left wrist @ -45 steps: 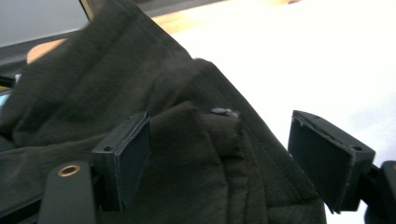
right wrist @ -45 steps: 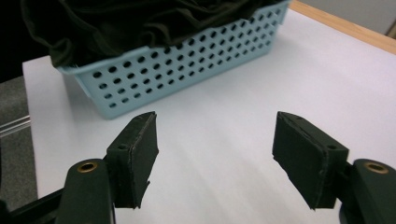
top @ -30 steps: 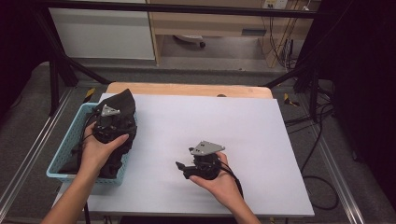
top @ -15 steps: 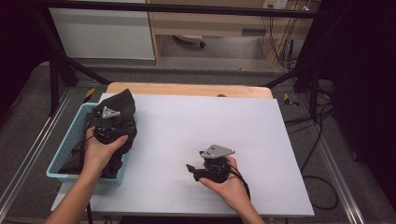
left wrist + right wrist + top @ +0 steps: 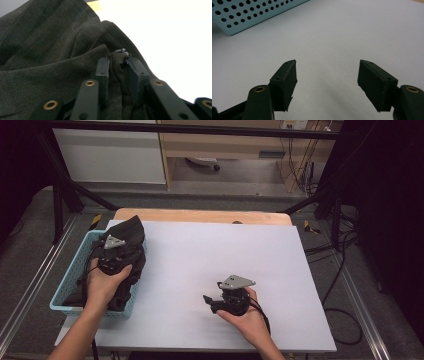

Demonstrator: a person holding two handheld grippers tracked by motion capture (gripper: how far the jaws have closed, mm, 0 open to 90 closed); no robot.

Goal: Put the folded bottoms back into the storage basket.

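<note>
Left gripper (image 5: 117,72), jaws just closing, pinches dark cloth (image 5: 50,57) in the basket (image 5: 70,287); right gripper (image 5: 327,82) waits open on the surface (image 5: 210,255), well right.

Basket (image 5: 64,292) interior mostly hidden under dark cloth (image 5: 131,236); left tool (image 5: 111,251) tips buried in folds.

White, matte table (image 5: 210,265), with a strip of bare wood along its 12 o'clock edge. At 9 o'clock, a light-blue perforated basket (image 5: 64,296), standing on the white surface and overhanging the table's edge slightly, heaped with dark cloth (image 5: 131,236). Toward 5 o'clock, resting low on the white surface, the right gripper (image 5: 212,303). Around 12 o'clock, on the wood strip, a small dark mark, too small to identify.
</note>
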